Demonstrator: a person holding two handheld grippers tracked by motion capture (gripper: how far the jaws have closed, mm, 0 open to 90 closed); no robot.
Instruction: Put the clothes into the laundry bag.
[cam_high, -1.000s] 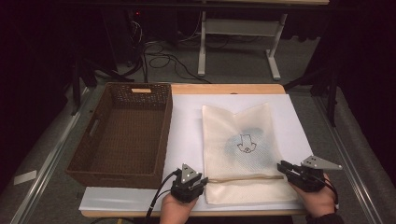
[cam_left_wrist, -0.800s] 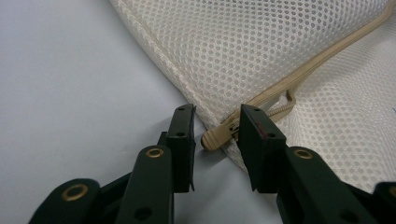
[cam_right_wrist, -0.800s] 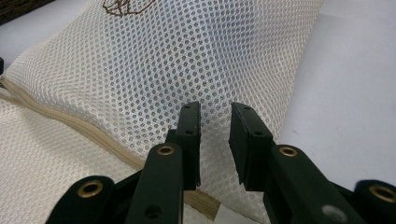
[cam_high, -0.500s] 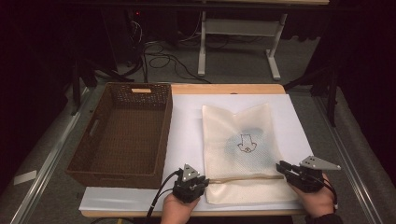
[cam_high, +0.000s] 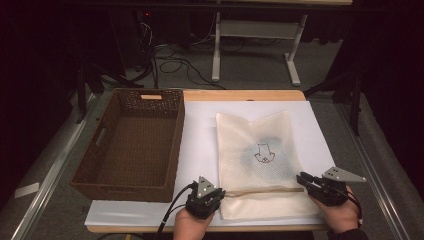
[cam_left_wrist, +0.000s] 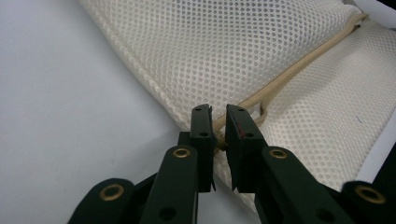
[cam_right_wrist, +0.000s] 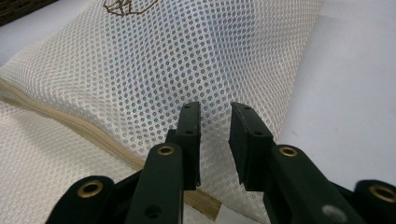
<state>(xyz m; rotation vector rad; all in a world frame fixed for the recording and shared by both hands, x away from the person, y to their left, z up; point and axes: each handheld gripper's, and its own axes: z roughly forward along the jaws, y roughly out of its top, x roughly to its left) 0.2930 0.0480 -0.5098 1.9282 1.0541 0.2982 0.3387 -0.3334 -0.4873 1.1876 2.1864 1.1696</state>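
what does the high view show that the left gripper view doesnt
High view alone: the brown wicker basket left of the mesh bag, the dark print on the bag, and the right gripper at the zipper's far end.
Left gripper view alone: the left gripper has just been closing on the beige zipper pull.
Both: the bag, its zipper and the white table.

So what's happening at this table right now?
A person works on a cream mesh laundry bag lying flat on a white sheet, with a two-jaw gripper in each hand. The left gripper has just been closing its jaws on the zipper pull at the bag's left edge. The right gripper pinches the mesh by the zipper's other end, apparently steadying the bag. An empty brown wicker basket sits to the left.
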